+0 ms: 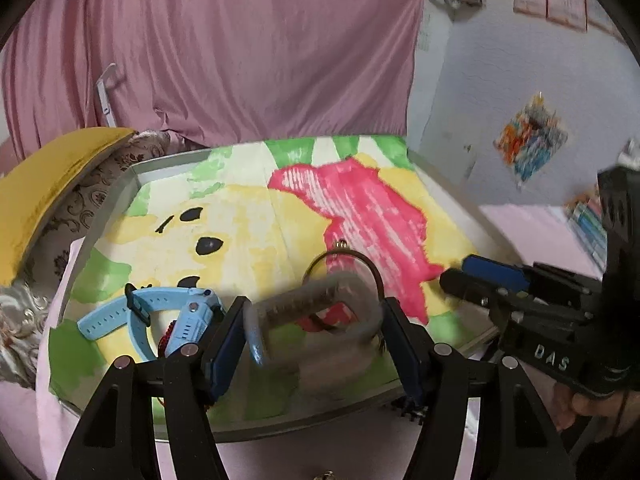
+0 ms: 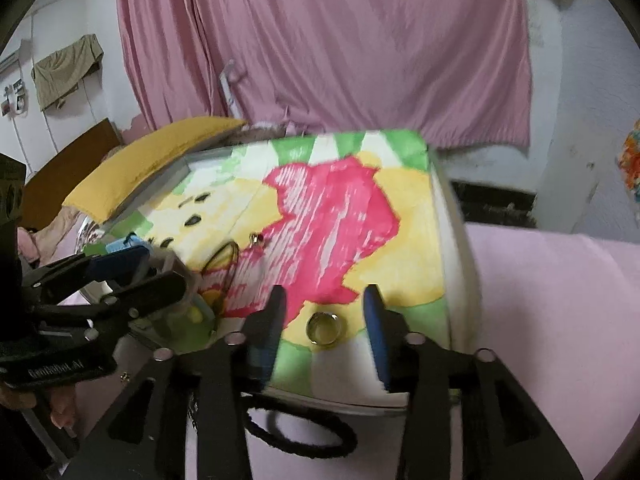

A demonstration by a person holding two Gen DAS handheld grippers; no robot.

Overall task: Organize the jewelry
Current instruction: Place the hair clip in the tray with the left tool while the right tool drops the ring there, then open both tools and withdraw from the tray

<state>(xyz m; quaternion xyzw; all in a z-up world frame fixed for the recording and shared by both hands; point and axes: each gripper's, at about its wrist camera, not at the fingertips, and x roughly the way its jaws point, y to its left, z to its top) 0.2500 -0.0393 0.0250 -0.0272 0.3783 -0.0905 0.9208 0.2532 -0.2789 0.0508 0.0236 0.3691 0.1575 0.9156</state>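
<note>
Lying between the right gripper's parted jaws, untouched: a gold metal ring; the left gripper clasps a blurred clear plastic box.

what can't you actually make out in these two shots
- Clear box, left wrist view: motion blur hides its contents and whether the left tongs actually press on it.
- Red item, left wrist view: mostly hidden behind the blue watch; unidentifiable.
- Ring, right wrist view: too small to show detail; lies between the open right tongs, untouched.
- Black loop, right wrist view: partly covered by the tongs' frame.
</note>
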